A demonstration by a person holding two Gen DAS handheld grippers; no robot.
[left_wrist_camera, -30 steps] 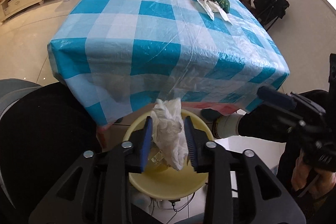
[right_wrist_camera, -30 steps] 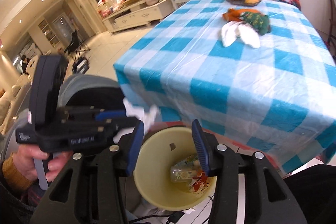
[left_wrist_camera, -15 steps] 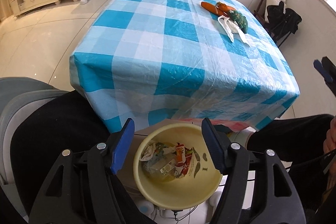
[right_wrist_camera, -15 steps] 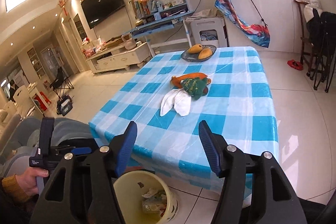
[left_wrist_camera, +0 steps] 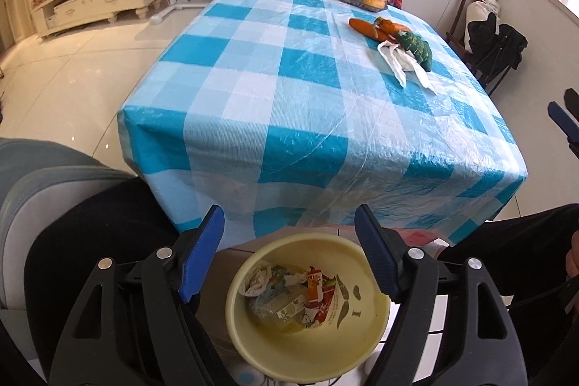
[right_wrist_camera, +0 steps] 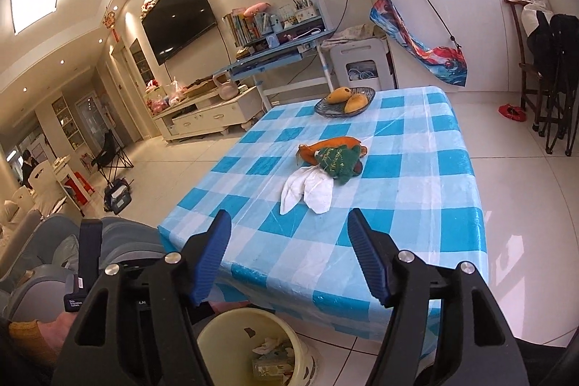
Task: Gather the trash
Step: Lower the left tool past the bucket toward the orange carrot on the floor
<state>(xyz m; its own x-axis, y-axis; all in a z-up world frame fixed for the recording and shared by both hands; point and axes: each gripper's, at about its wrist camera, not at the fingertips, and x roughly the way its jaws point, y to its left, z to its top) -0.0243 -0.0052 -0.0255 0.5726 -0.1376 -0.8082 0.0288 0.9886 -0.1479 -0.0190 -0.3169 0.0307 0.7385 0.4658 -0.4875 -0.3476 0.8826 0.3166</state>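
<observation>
- A table [left_wrist_camera: 307, 118] under a blue-and-white checked plastic cloth fills the view ahead; its near edge hangs just behind the yellow bin [left_wrist_camera: 307, 350].
- On the cloth lie an orange and green soft toy [right_wrist_camera: 334, 156], white crumpled tissue [right_wrist_camera: 307, 190] touching it, and further back a dish of yellow fruit [right_wrist_camera: 345, 100].
- The bin stands on the floor between the person's dark-clad legs [left_wrist_camera: 101, 241], holding wrappers and tissue [left_wrist_camera: 289, 295].
- The left gripper [left_wrist_camera: 289, 255] hangs over the bin, jaws opening with nothing between them.
- The right gripper [right_wrist_camera: 289, 255] points at the table, jaws opening and empty too.
</observation>
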